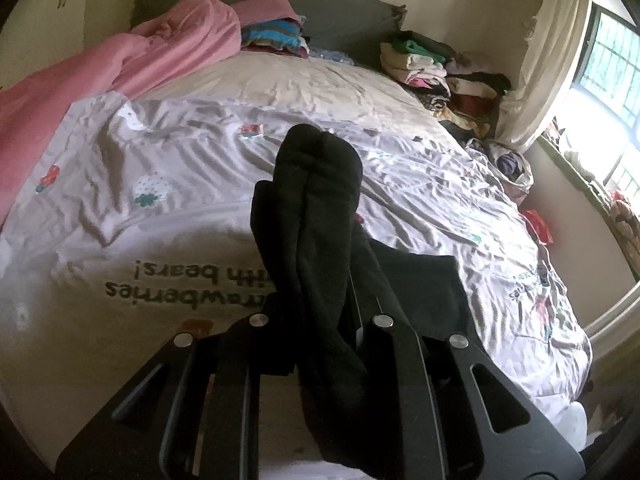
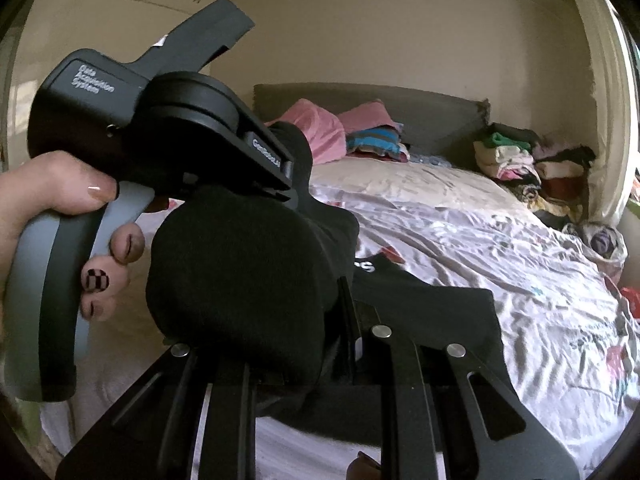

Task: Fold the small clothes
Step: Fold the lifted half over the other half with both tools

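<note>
Above the bed (image 1: 280,92), our left gripper (image 1: 320,320) pinches the black socks (image 1: 320,200), lifted and pointing forward. We judge the pairing fold is midway; next, tuck or lay them down. Our right gripper (image 2: 344,344) seems clamped on the same bundle, though we cannot tell.

A wrinkled white strawberry-print bedsheet (image 1: 192,160) covers the bed; a rumpled pink blanket (image 1: 132,60) lies along its far left side beside a striped blue pillow (image 1: 272,36); a grey upholstered headboard (image 1: 340,8) stands behind; stacked folded garments (image 1: 424,64) sit near a cream curtain (image 1: 548,60).
</note>
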Demonstrator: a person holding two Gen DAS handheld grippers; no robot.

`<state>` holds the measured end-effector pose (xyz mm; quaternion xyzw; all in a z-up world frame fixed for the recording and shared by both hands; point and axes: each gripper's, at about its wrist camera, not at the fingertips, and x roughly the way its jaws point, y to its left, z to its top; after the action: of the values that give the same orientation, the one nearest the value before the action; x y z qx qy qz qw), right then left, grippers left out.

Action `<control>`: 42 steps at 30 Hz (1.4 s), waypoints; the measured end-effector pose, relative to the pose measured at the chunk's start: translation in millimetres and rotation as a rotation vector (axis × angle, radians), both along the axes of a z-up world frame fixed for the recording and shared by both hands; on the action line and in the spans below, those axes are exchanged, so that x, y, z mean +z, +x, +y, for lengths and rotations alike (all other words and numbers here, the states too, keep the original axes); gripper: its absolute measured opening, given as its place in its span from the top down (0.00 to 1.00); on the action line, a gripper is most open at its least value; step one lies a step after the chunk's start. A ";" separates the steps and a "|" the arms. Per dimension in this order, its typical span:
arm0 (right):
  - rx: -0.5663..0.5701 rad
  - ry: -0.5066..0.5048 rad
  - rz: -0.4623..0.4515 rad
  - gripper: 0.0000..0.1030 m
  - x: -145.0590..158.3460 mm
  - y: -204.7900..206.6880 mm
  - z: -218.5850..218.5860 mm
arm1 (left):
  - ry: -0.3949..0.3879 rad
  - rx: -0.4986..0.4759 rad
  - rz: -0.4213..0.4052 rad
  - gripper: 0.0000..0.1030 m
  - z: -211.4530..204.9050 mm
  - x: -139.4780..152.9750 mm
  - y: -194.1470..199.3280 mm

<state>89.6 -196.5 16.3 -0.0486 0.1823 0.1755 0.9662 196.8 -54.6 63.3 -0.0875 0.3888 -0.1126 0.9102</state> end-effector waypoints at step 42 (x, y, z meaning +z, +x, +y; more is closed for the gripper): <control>-0.121 0.121 0.179 0.84 -50.9 20.5 -77.2 | -0.145 -0.031 0.108 0.59 -69.9 -57.5 15.9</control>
<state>110.1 -273.7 -34.6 0.0369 0.2595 0.1314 0.9560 212.6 -124.4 5.8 -0.1534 0.4293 -0.1495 0.8774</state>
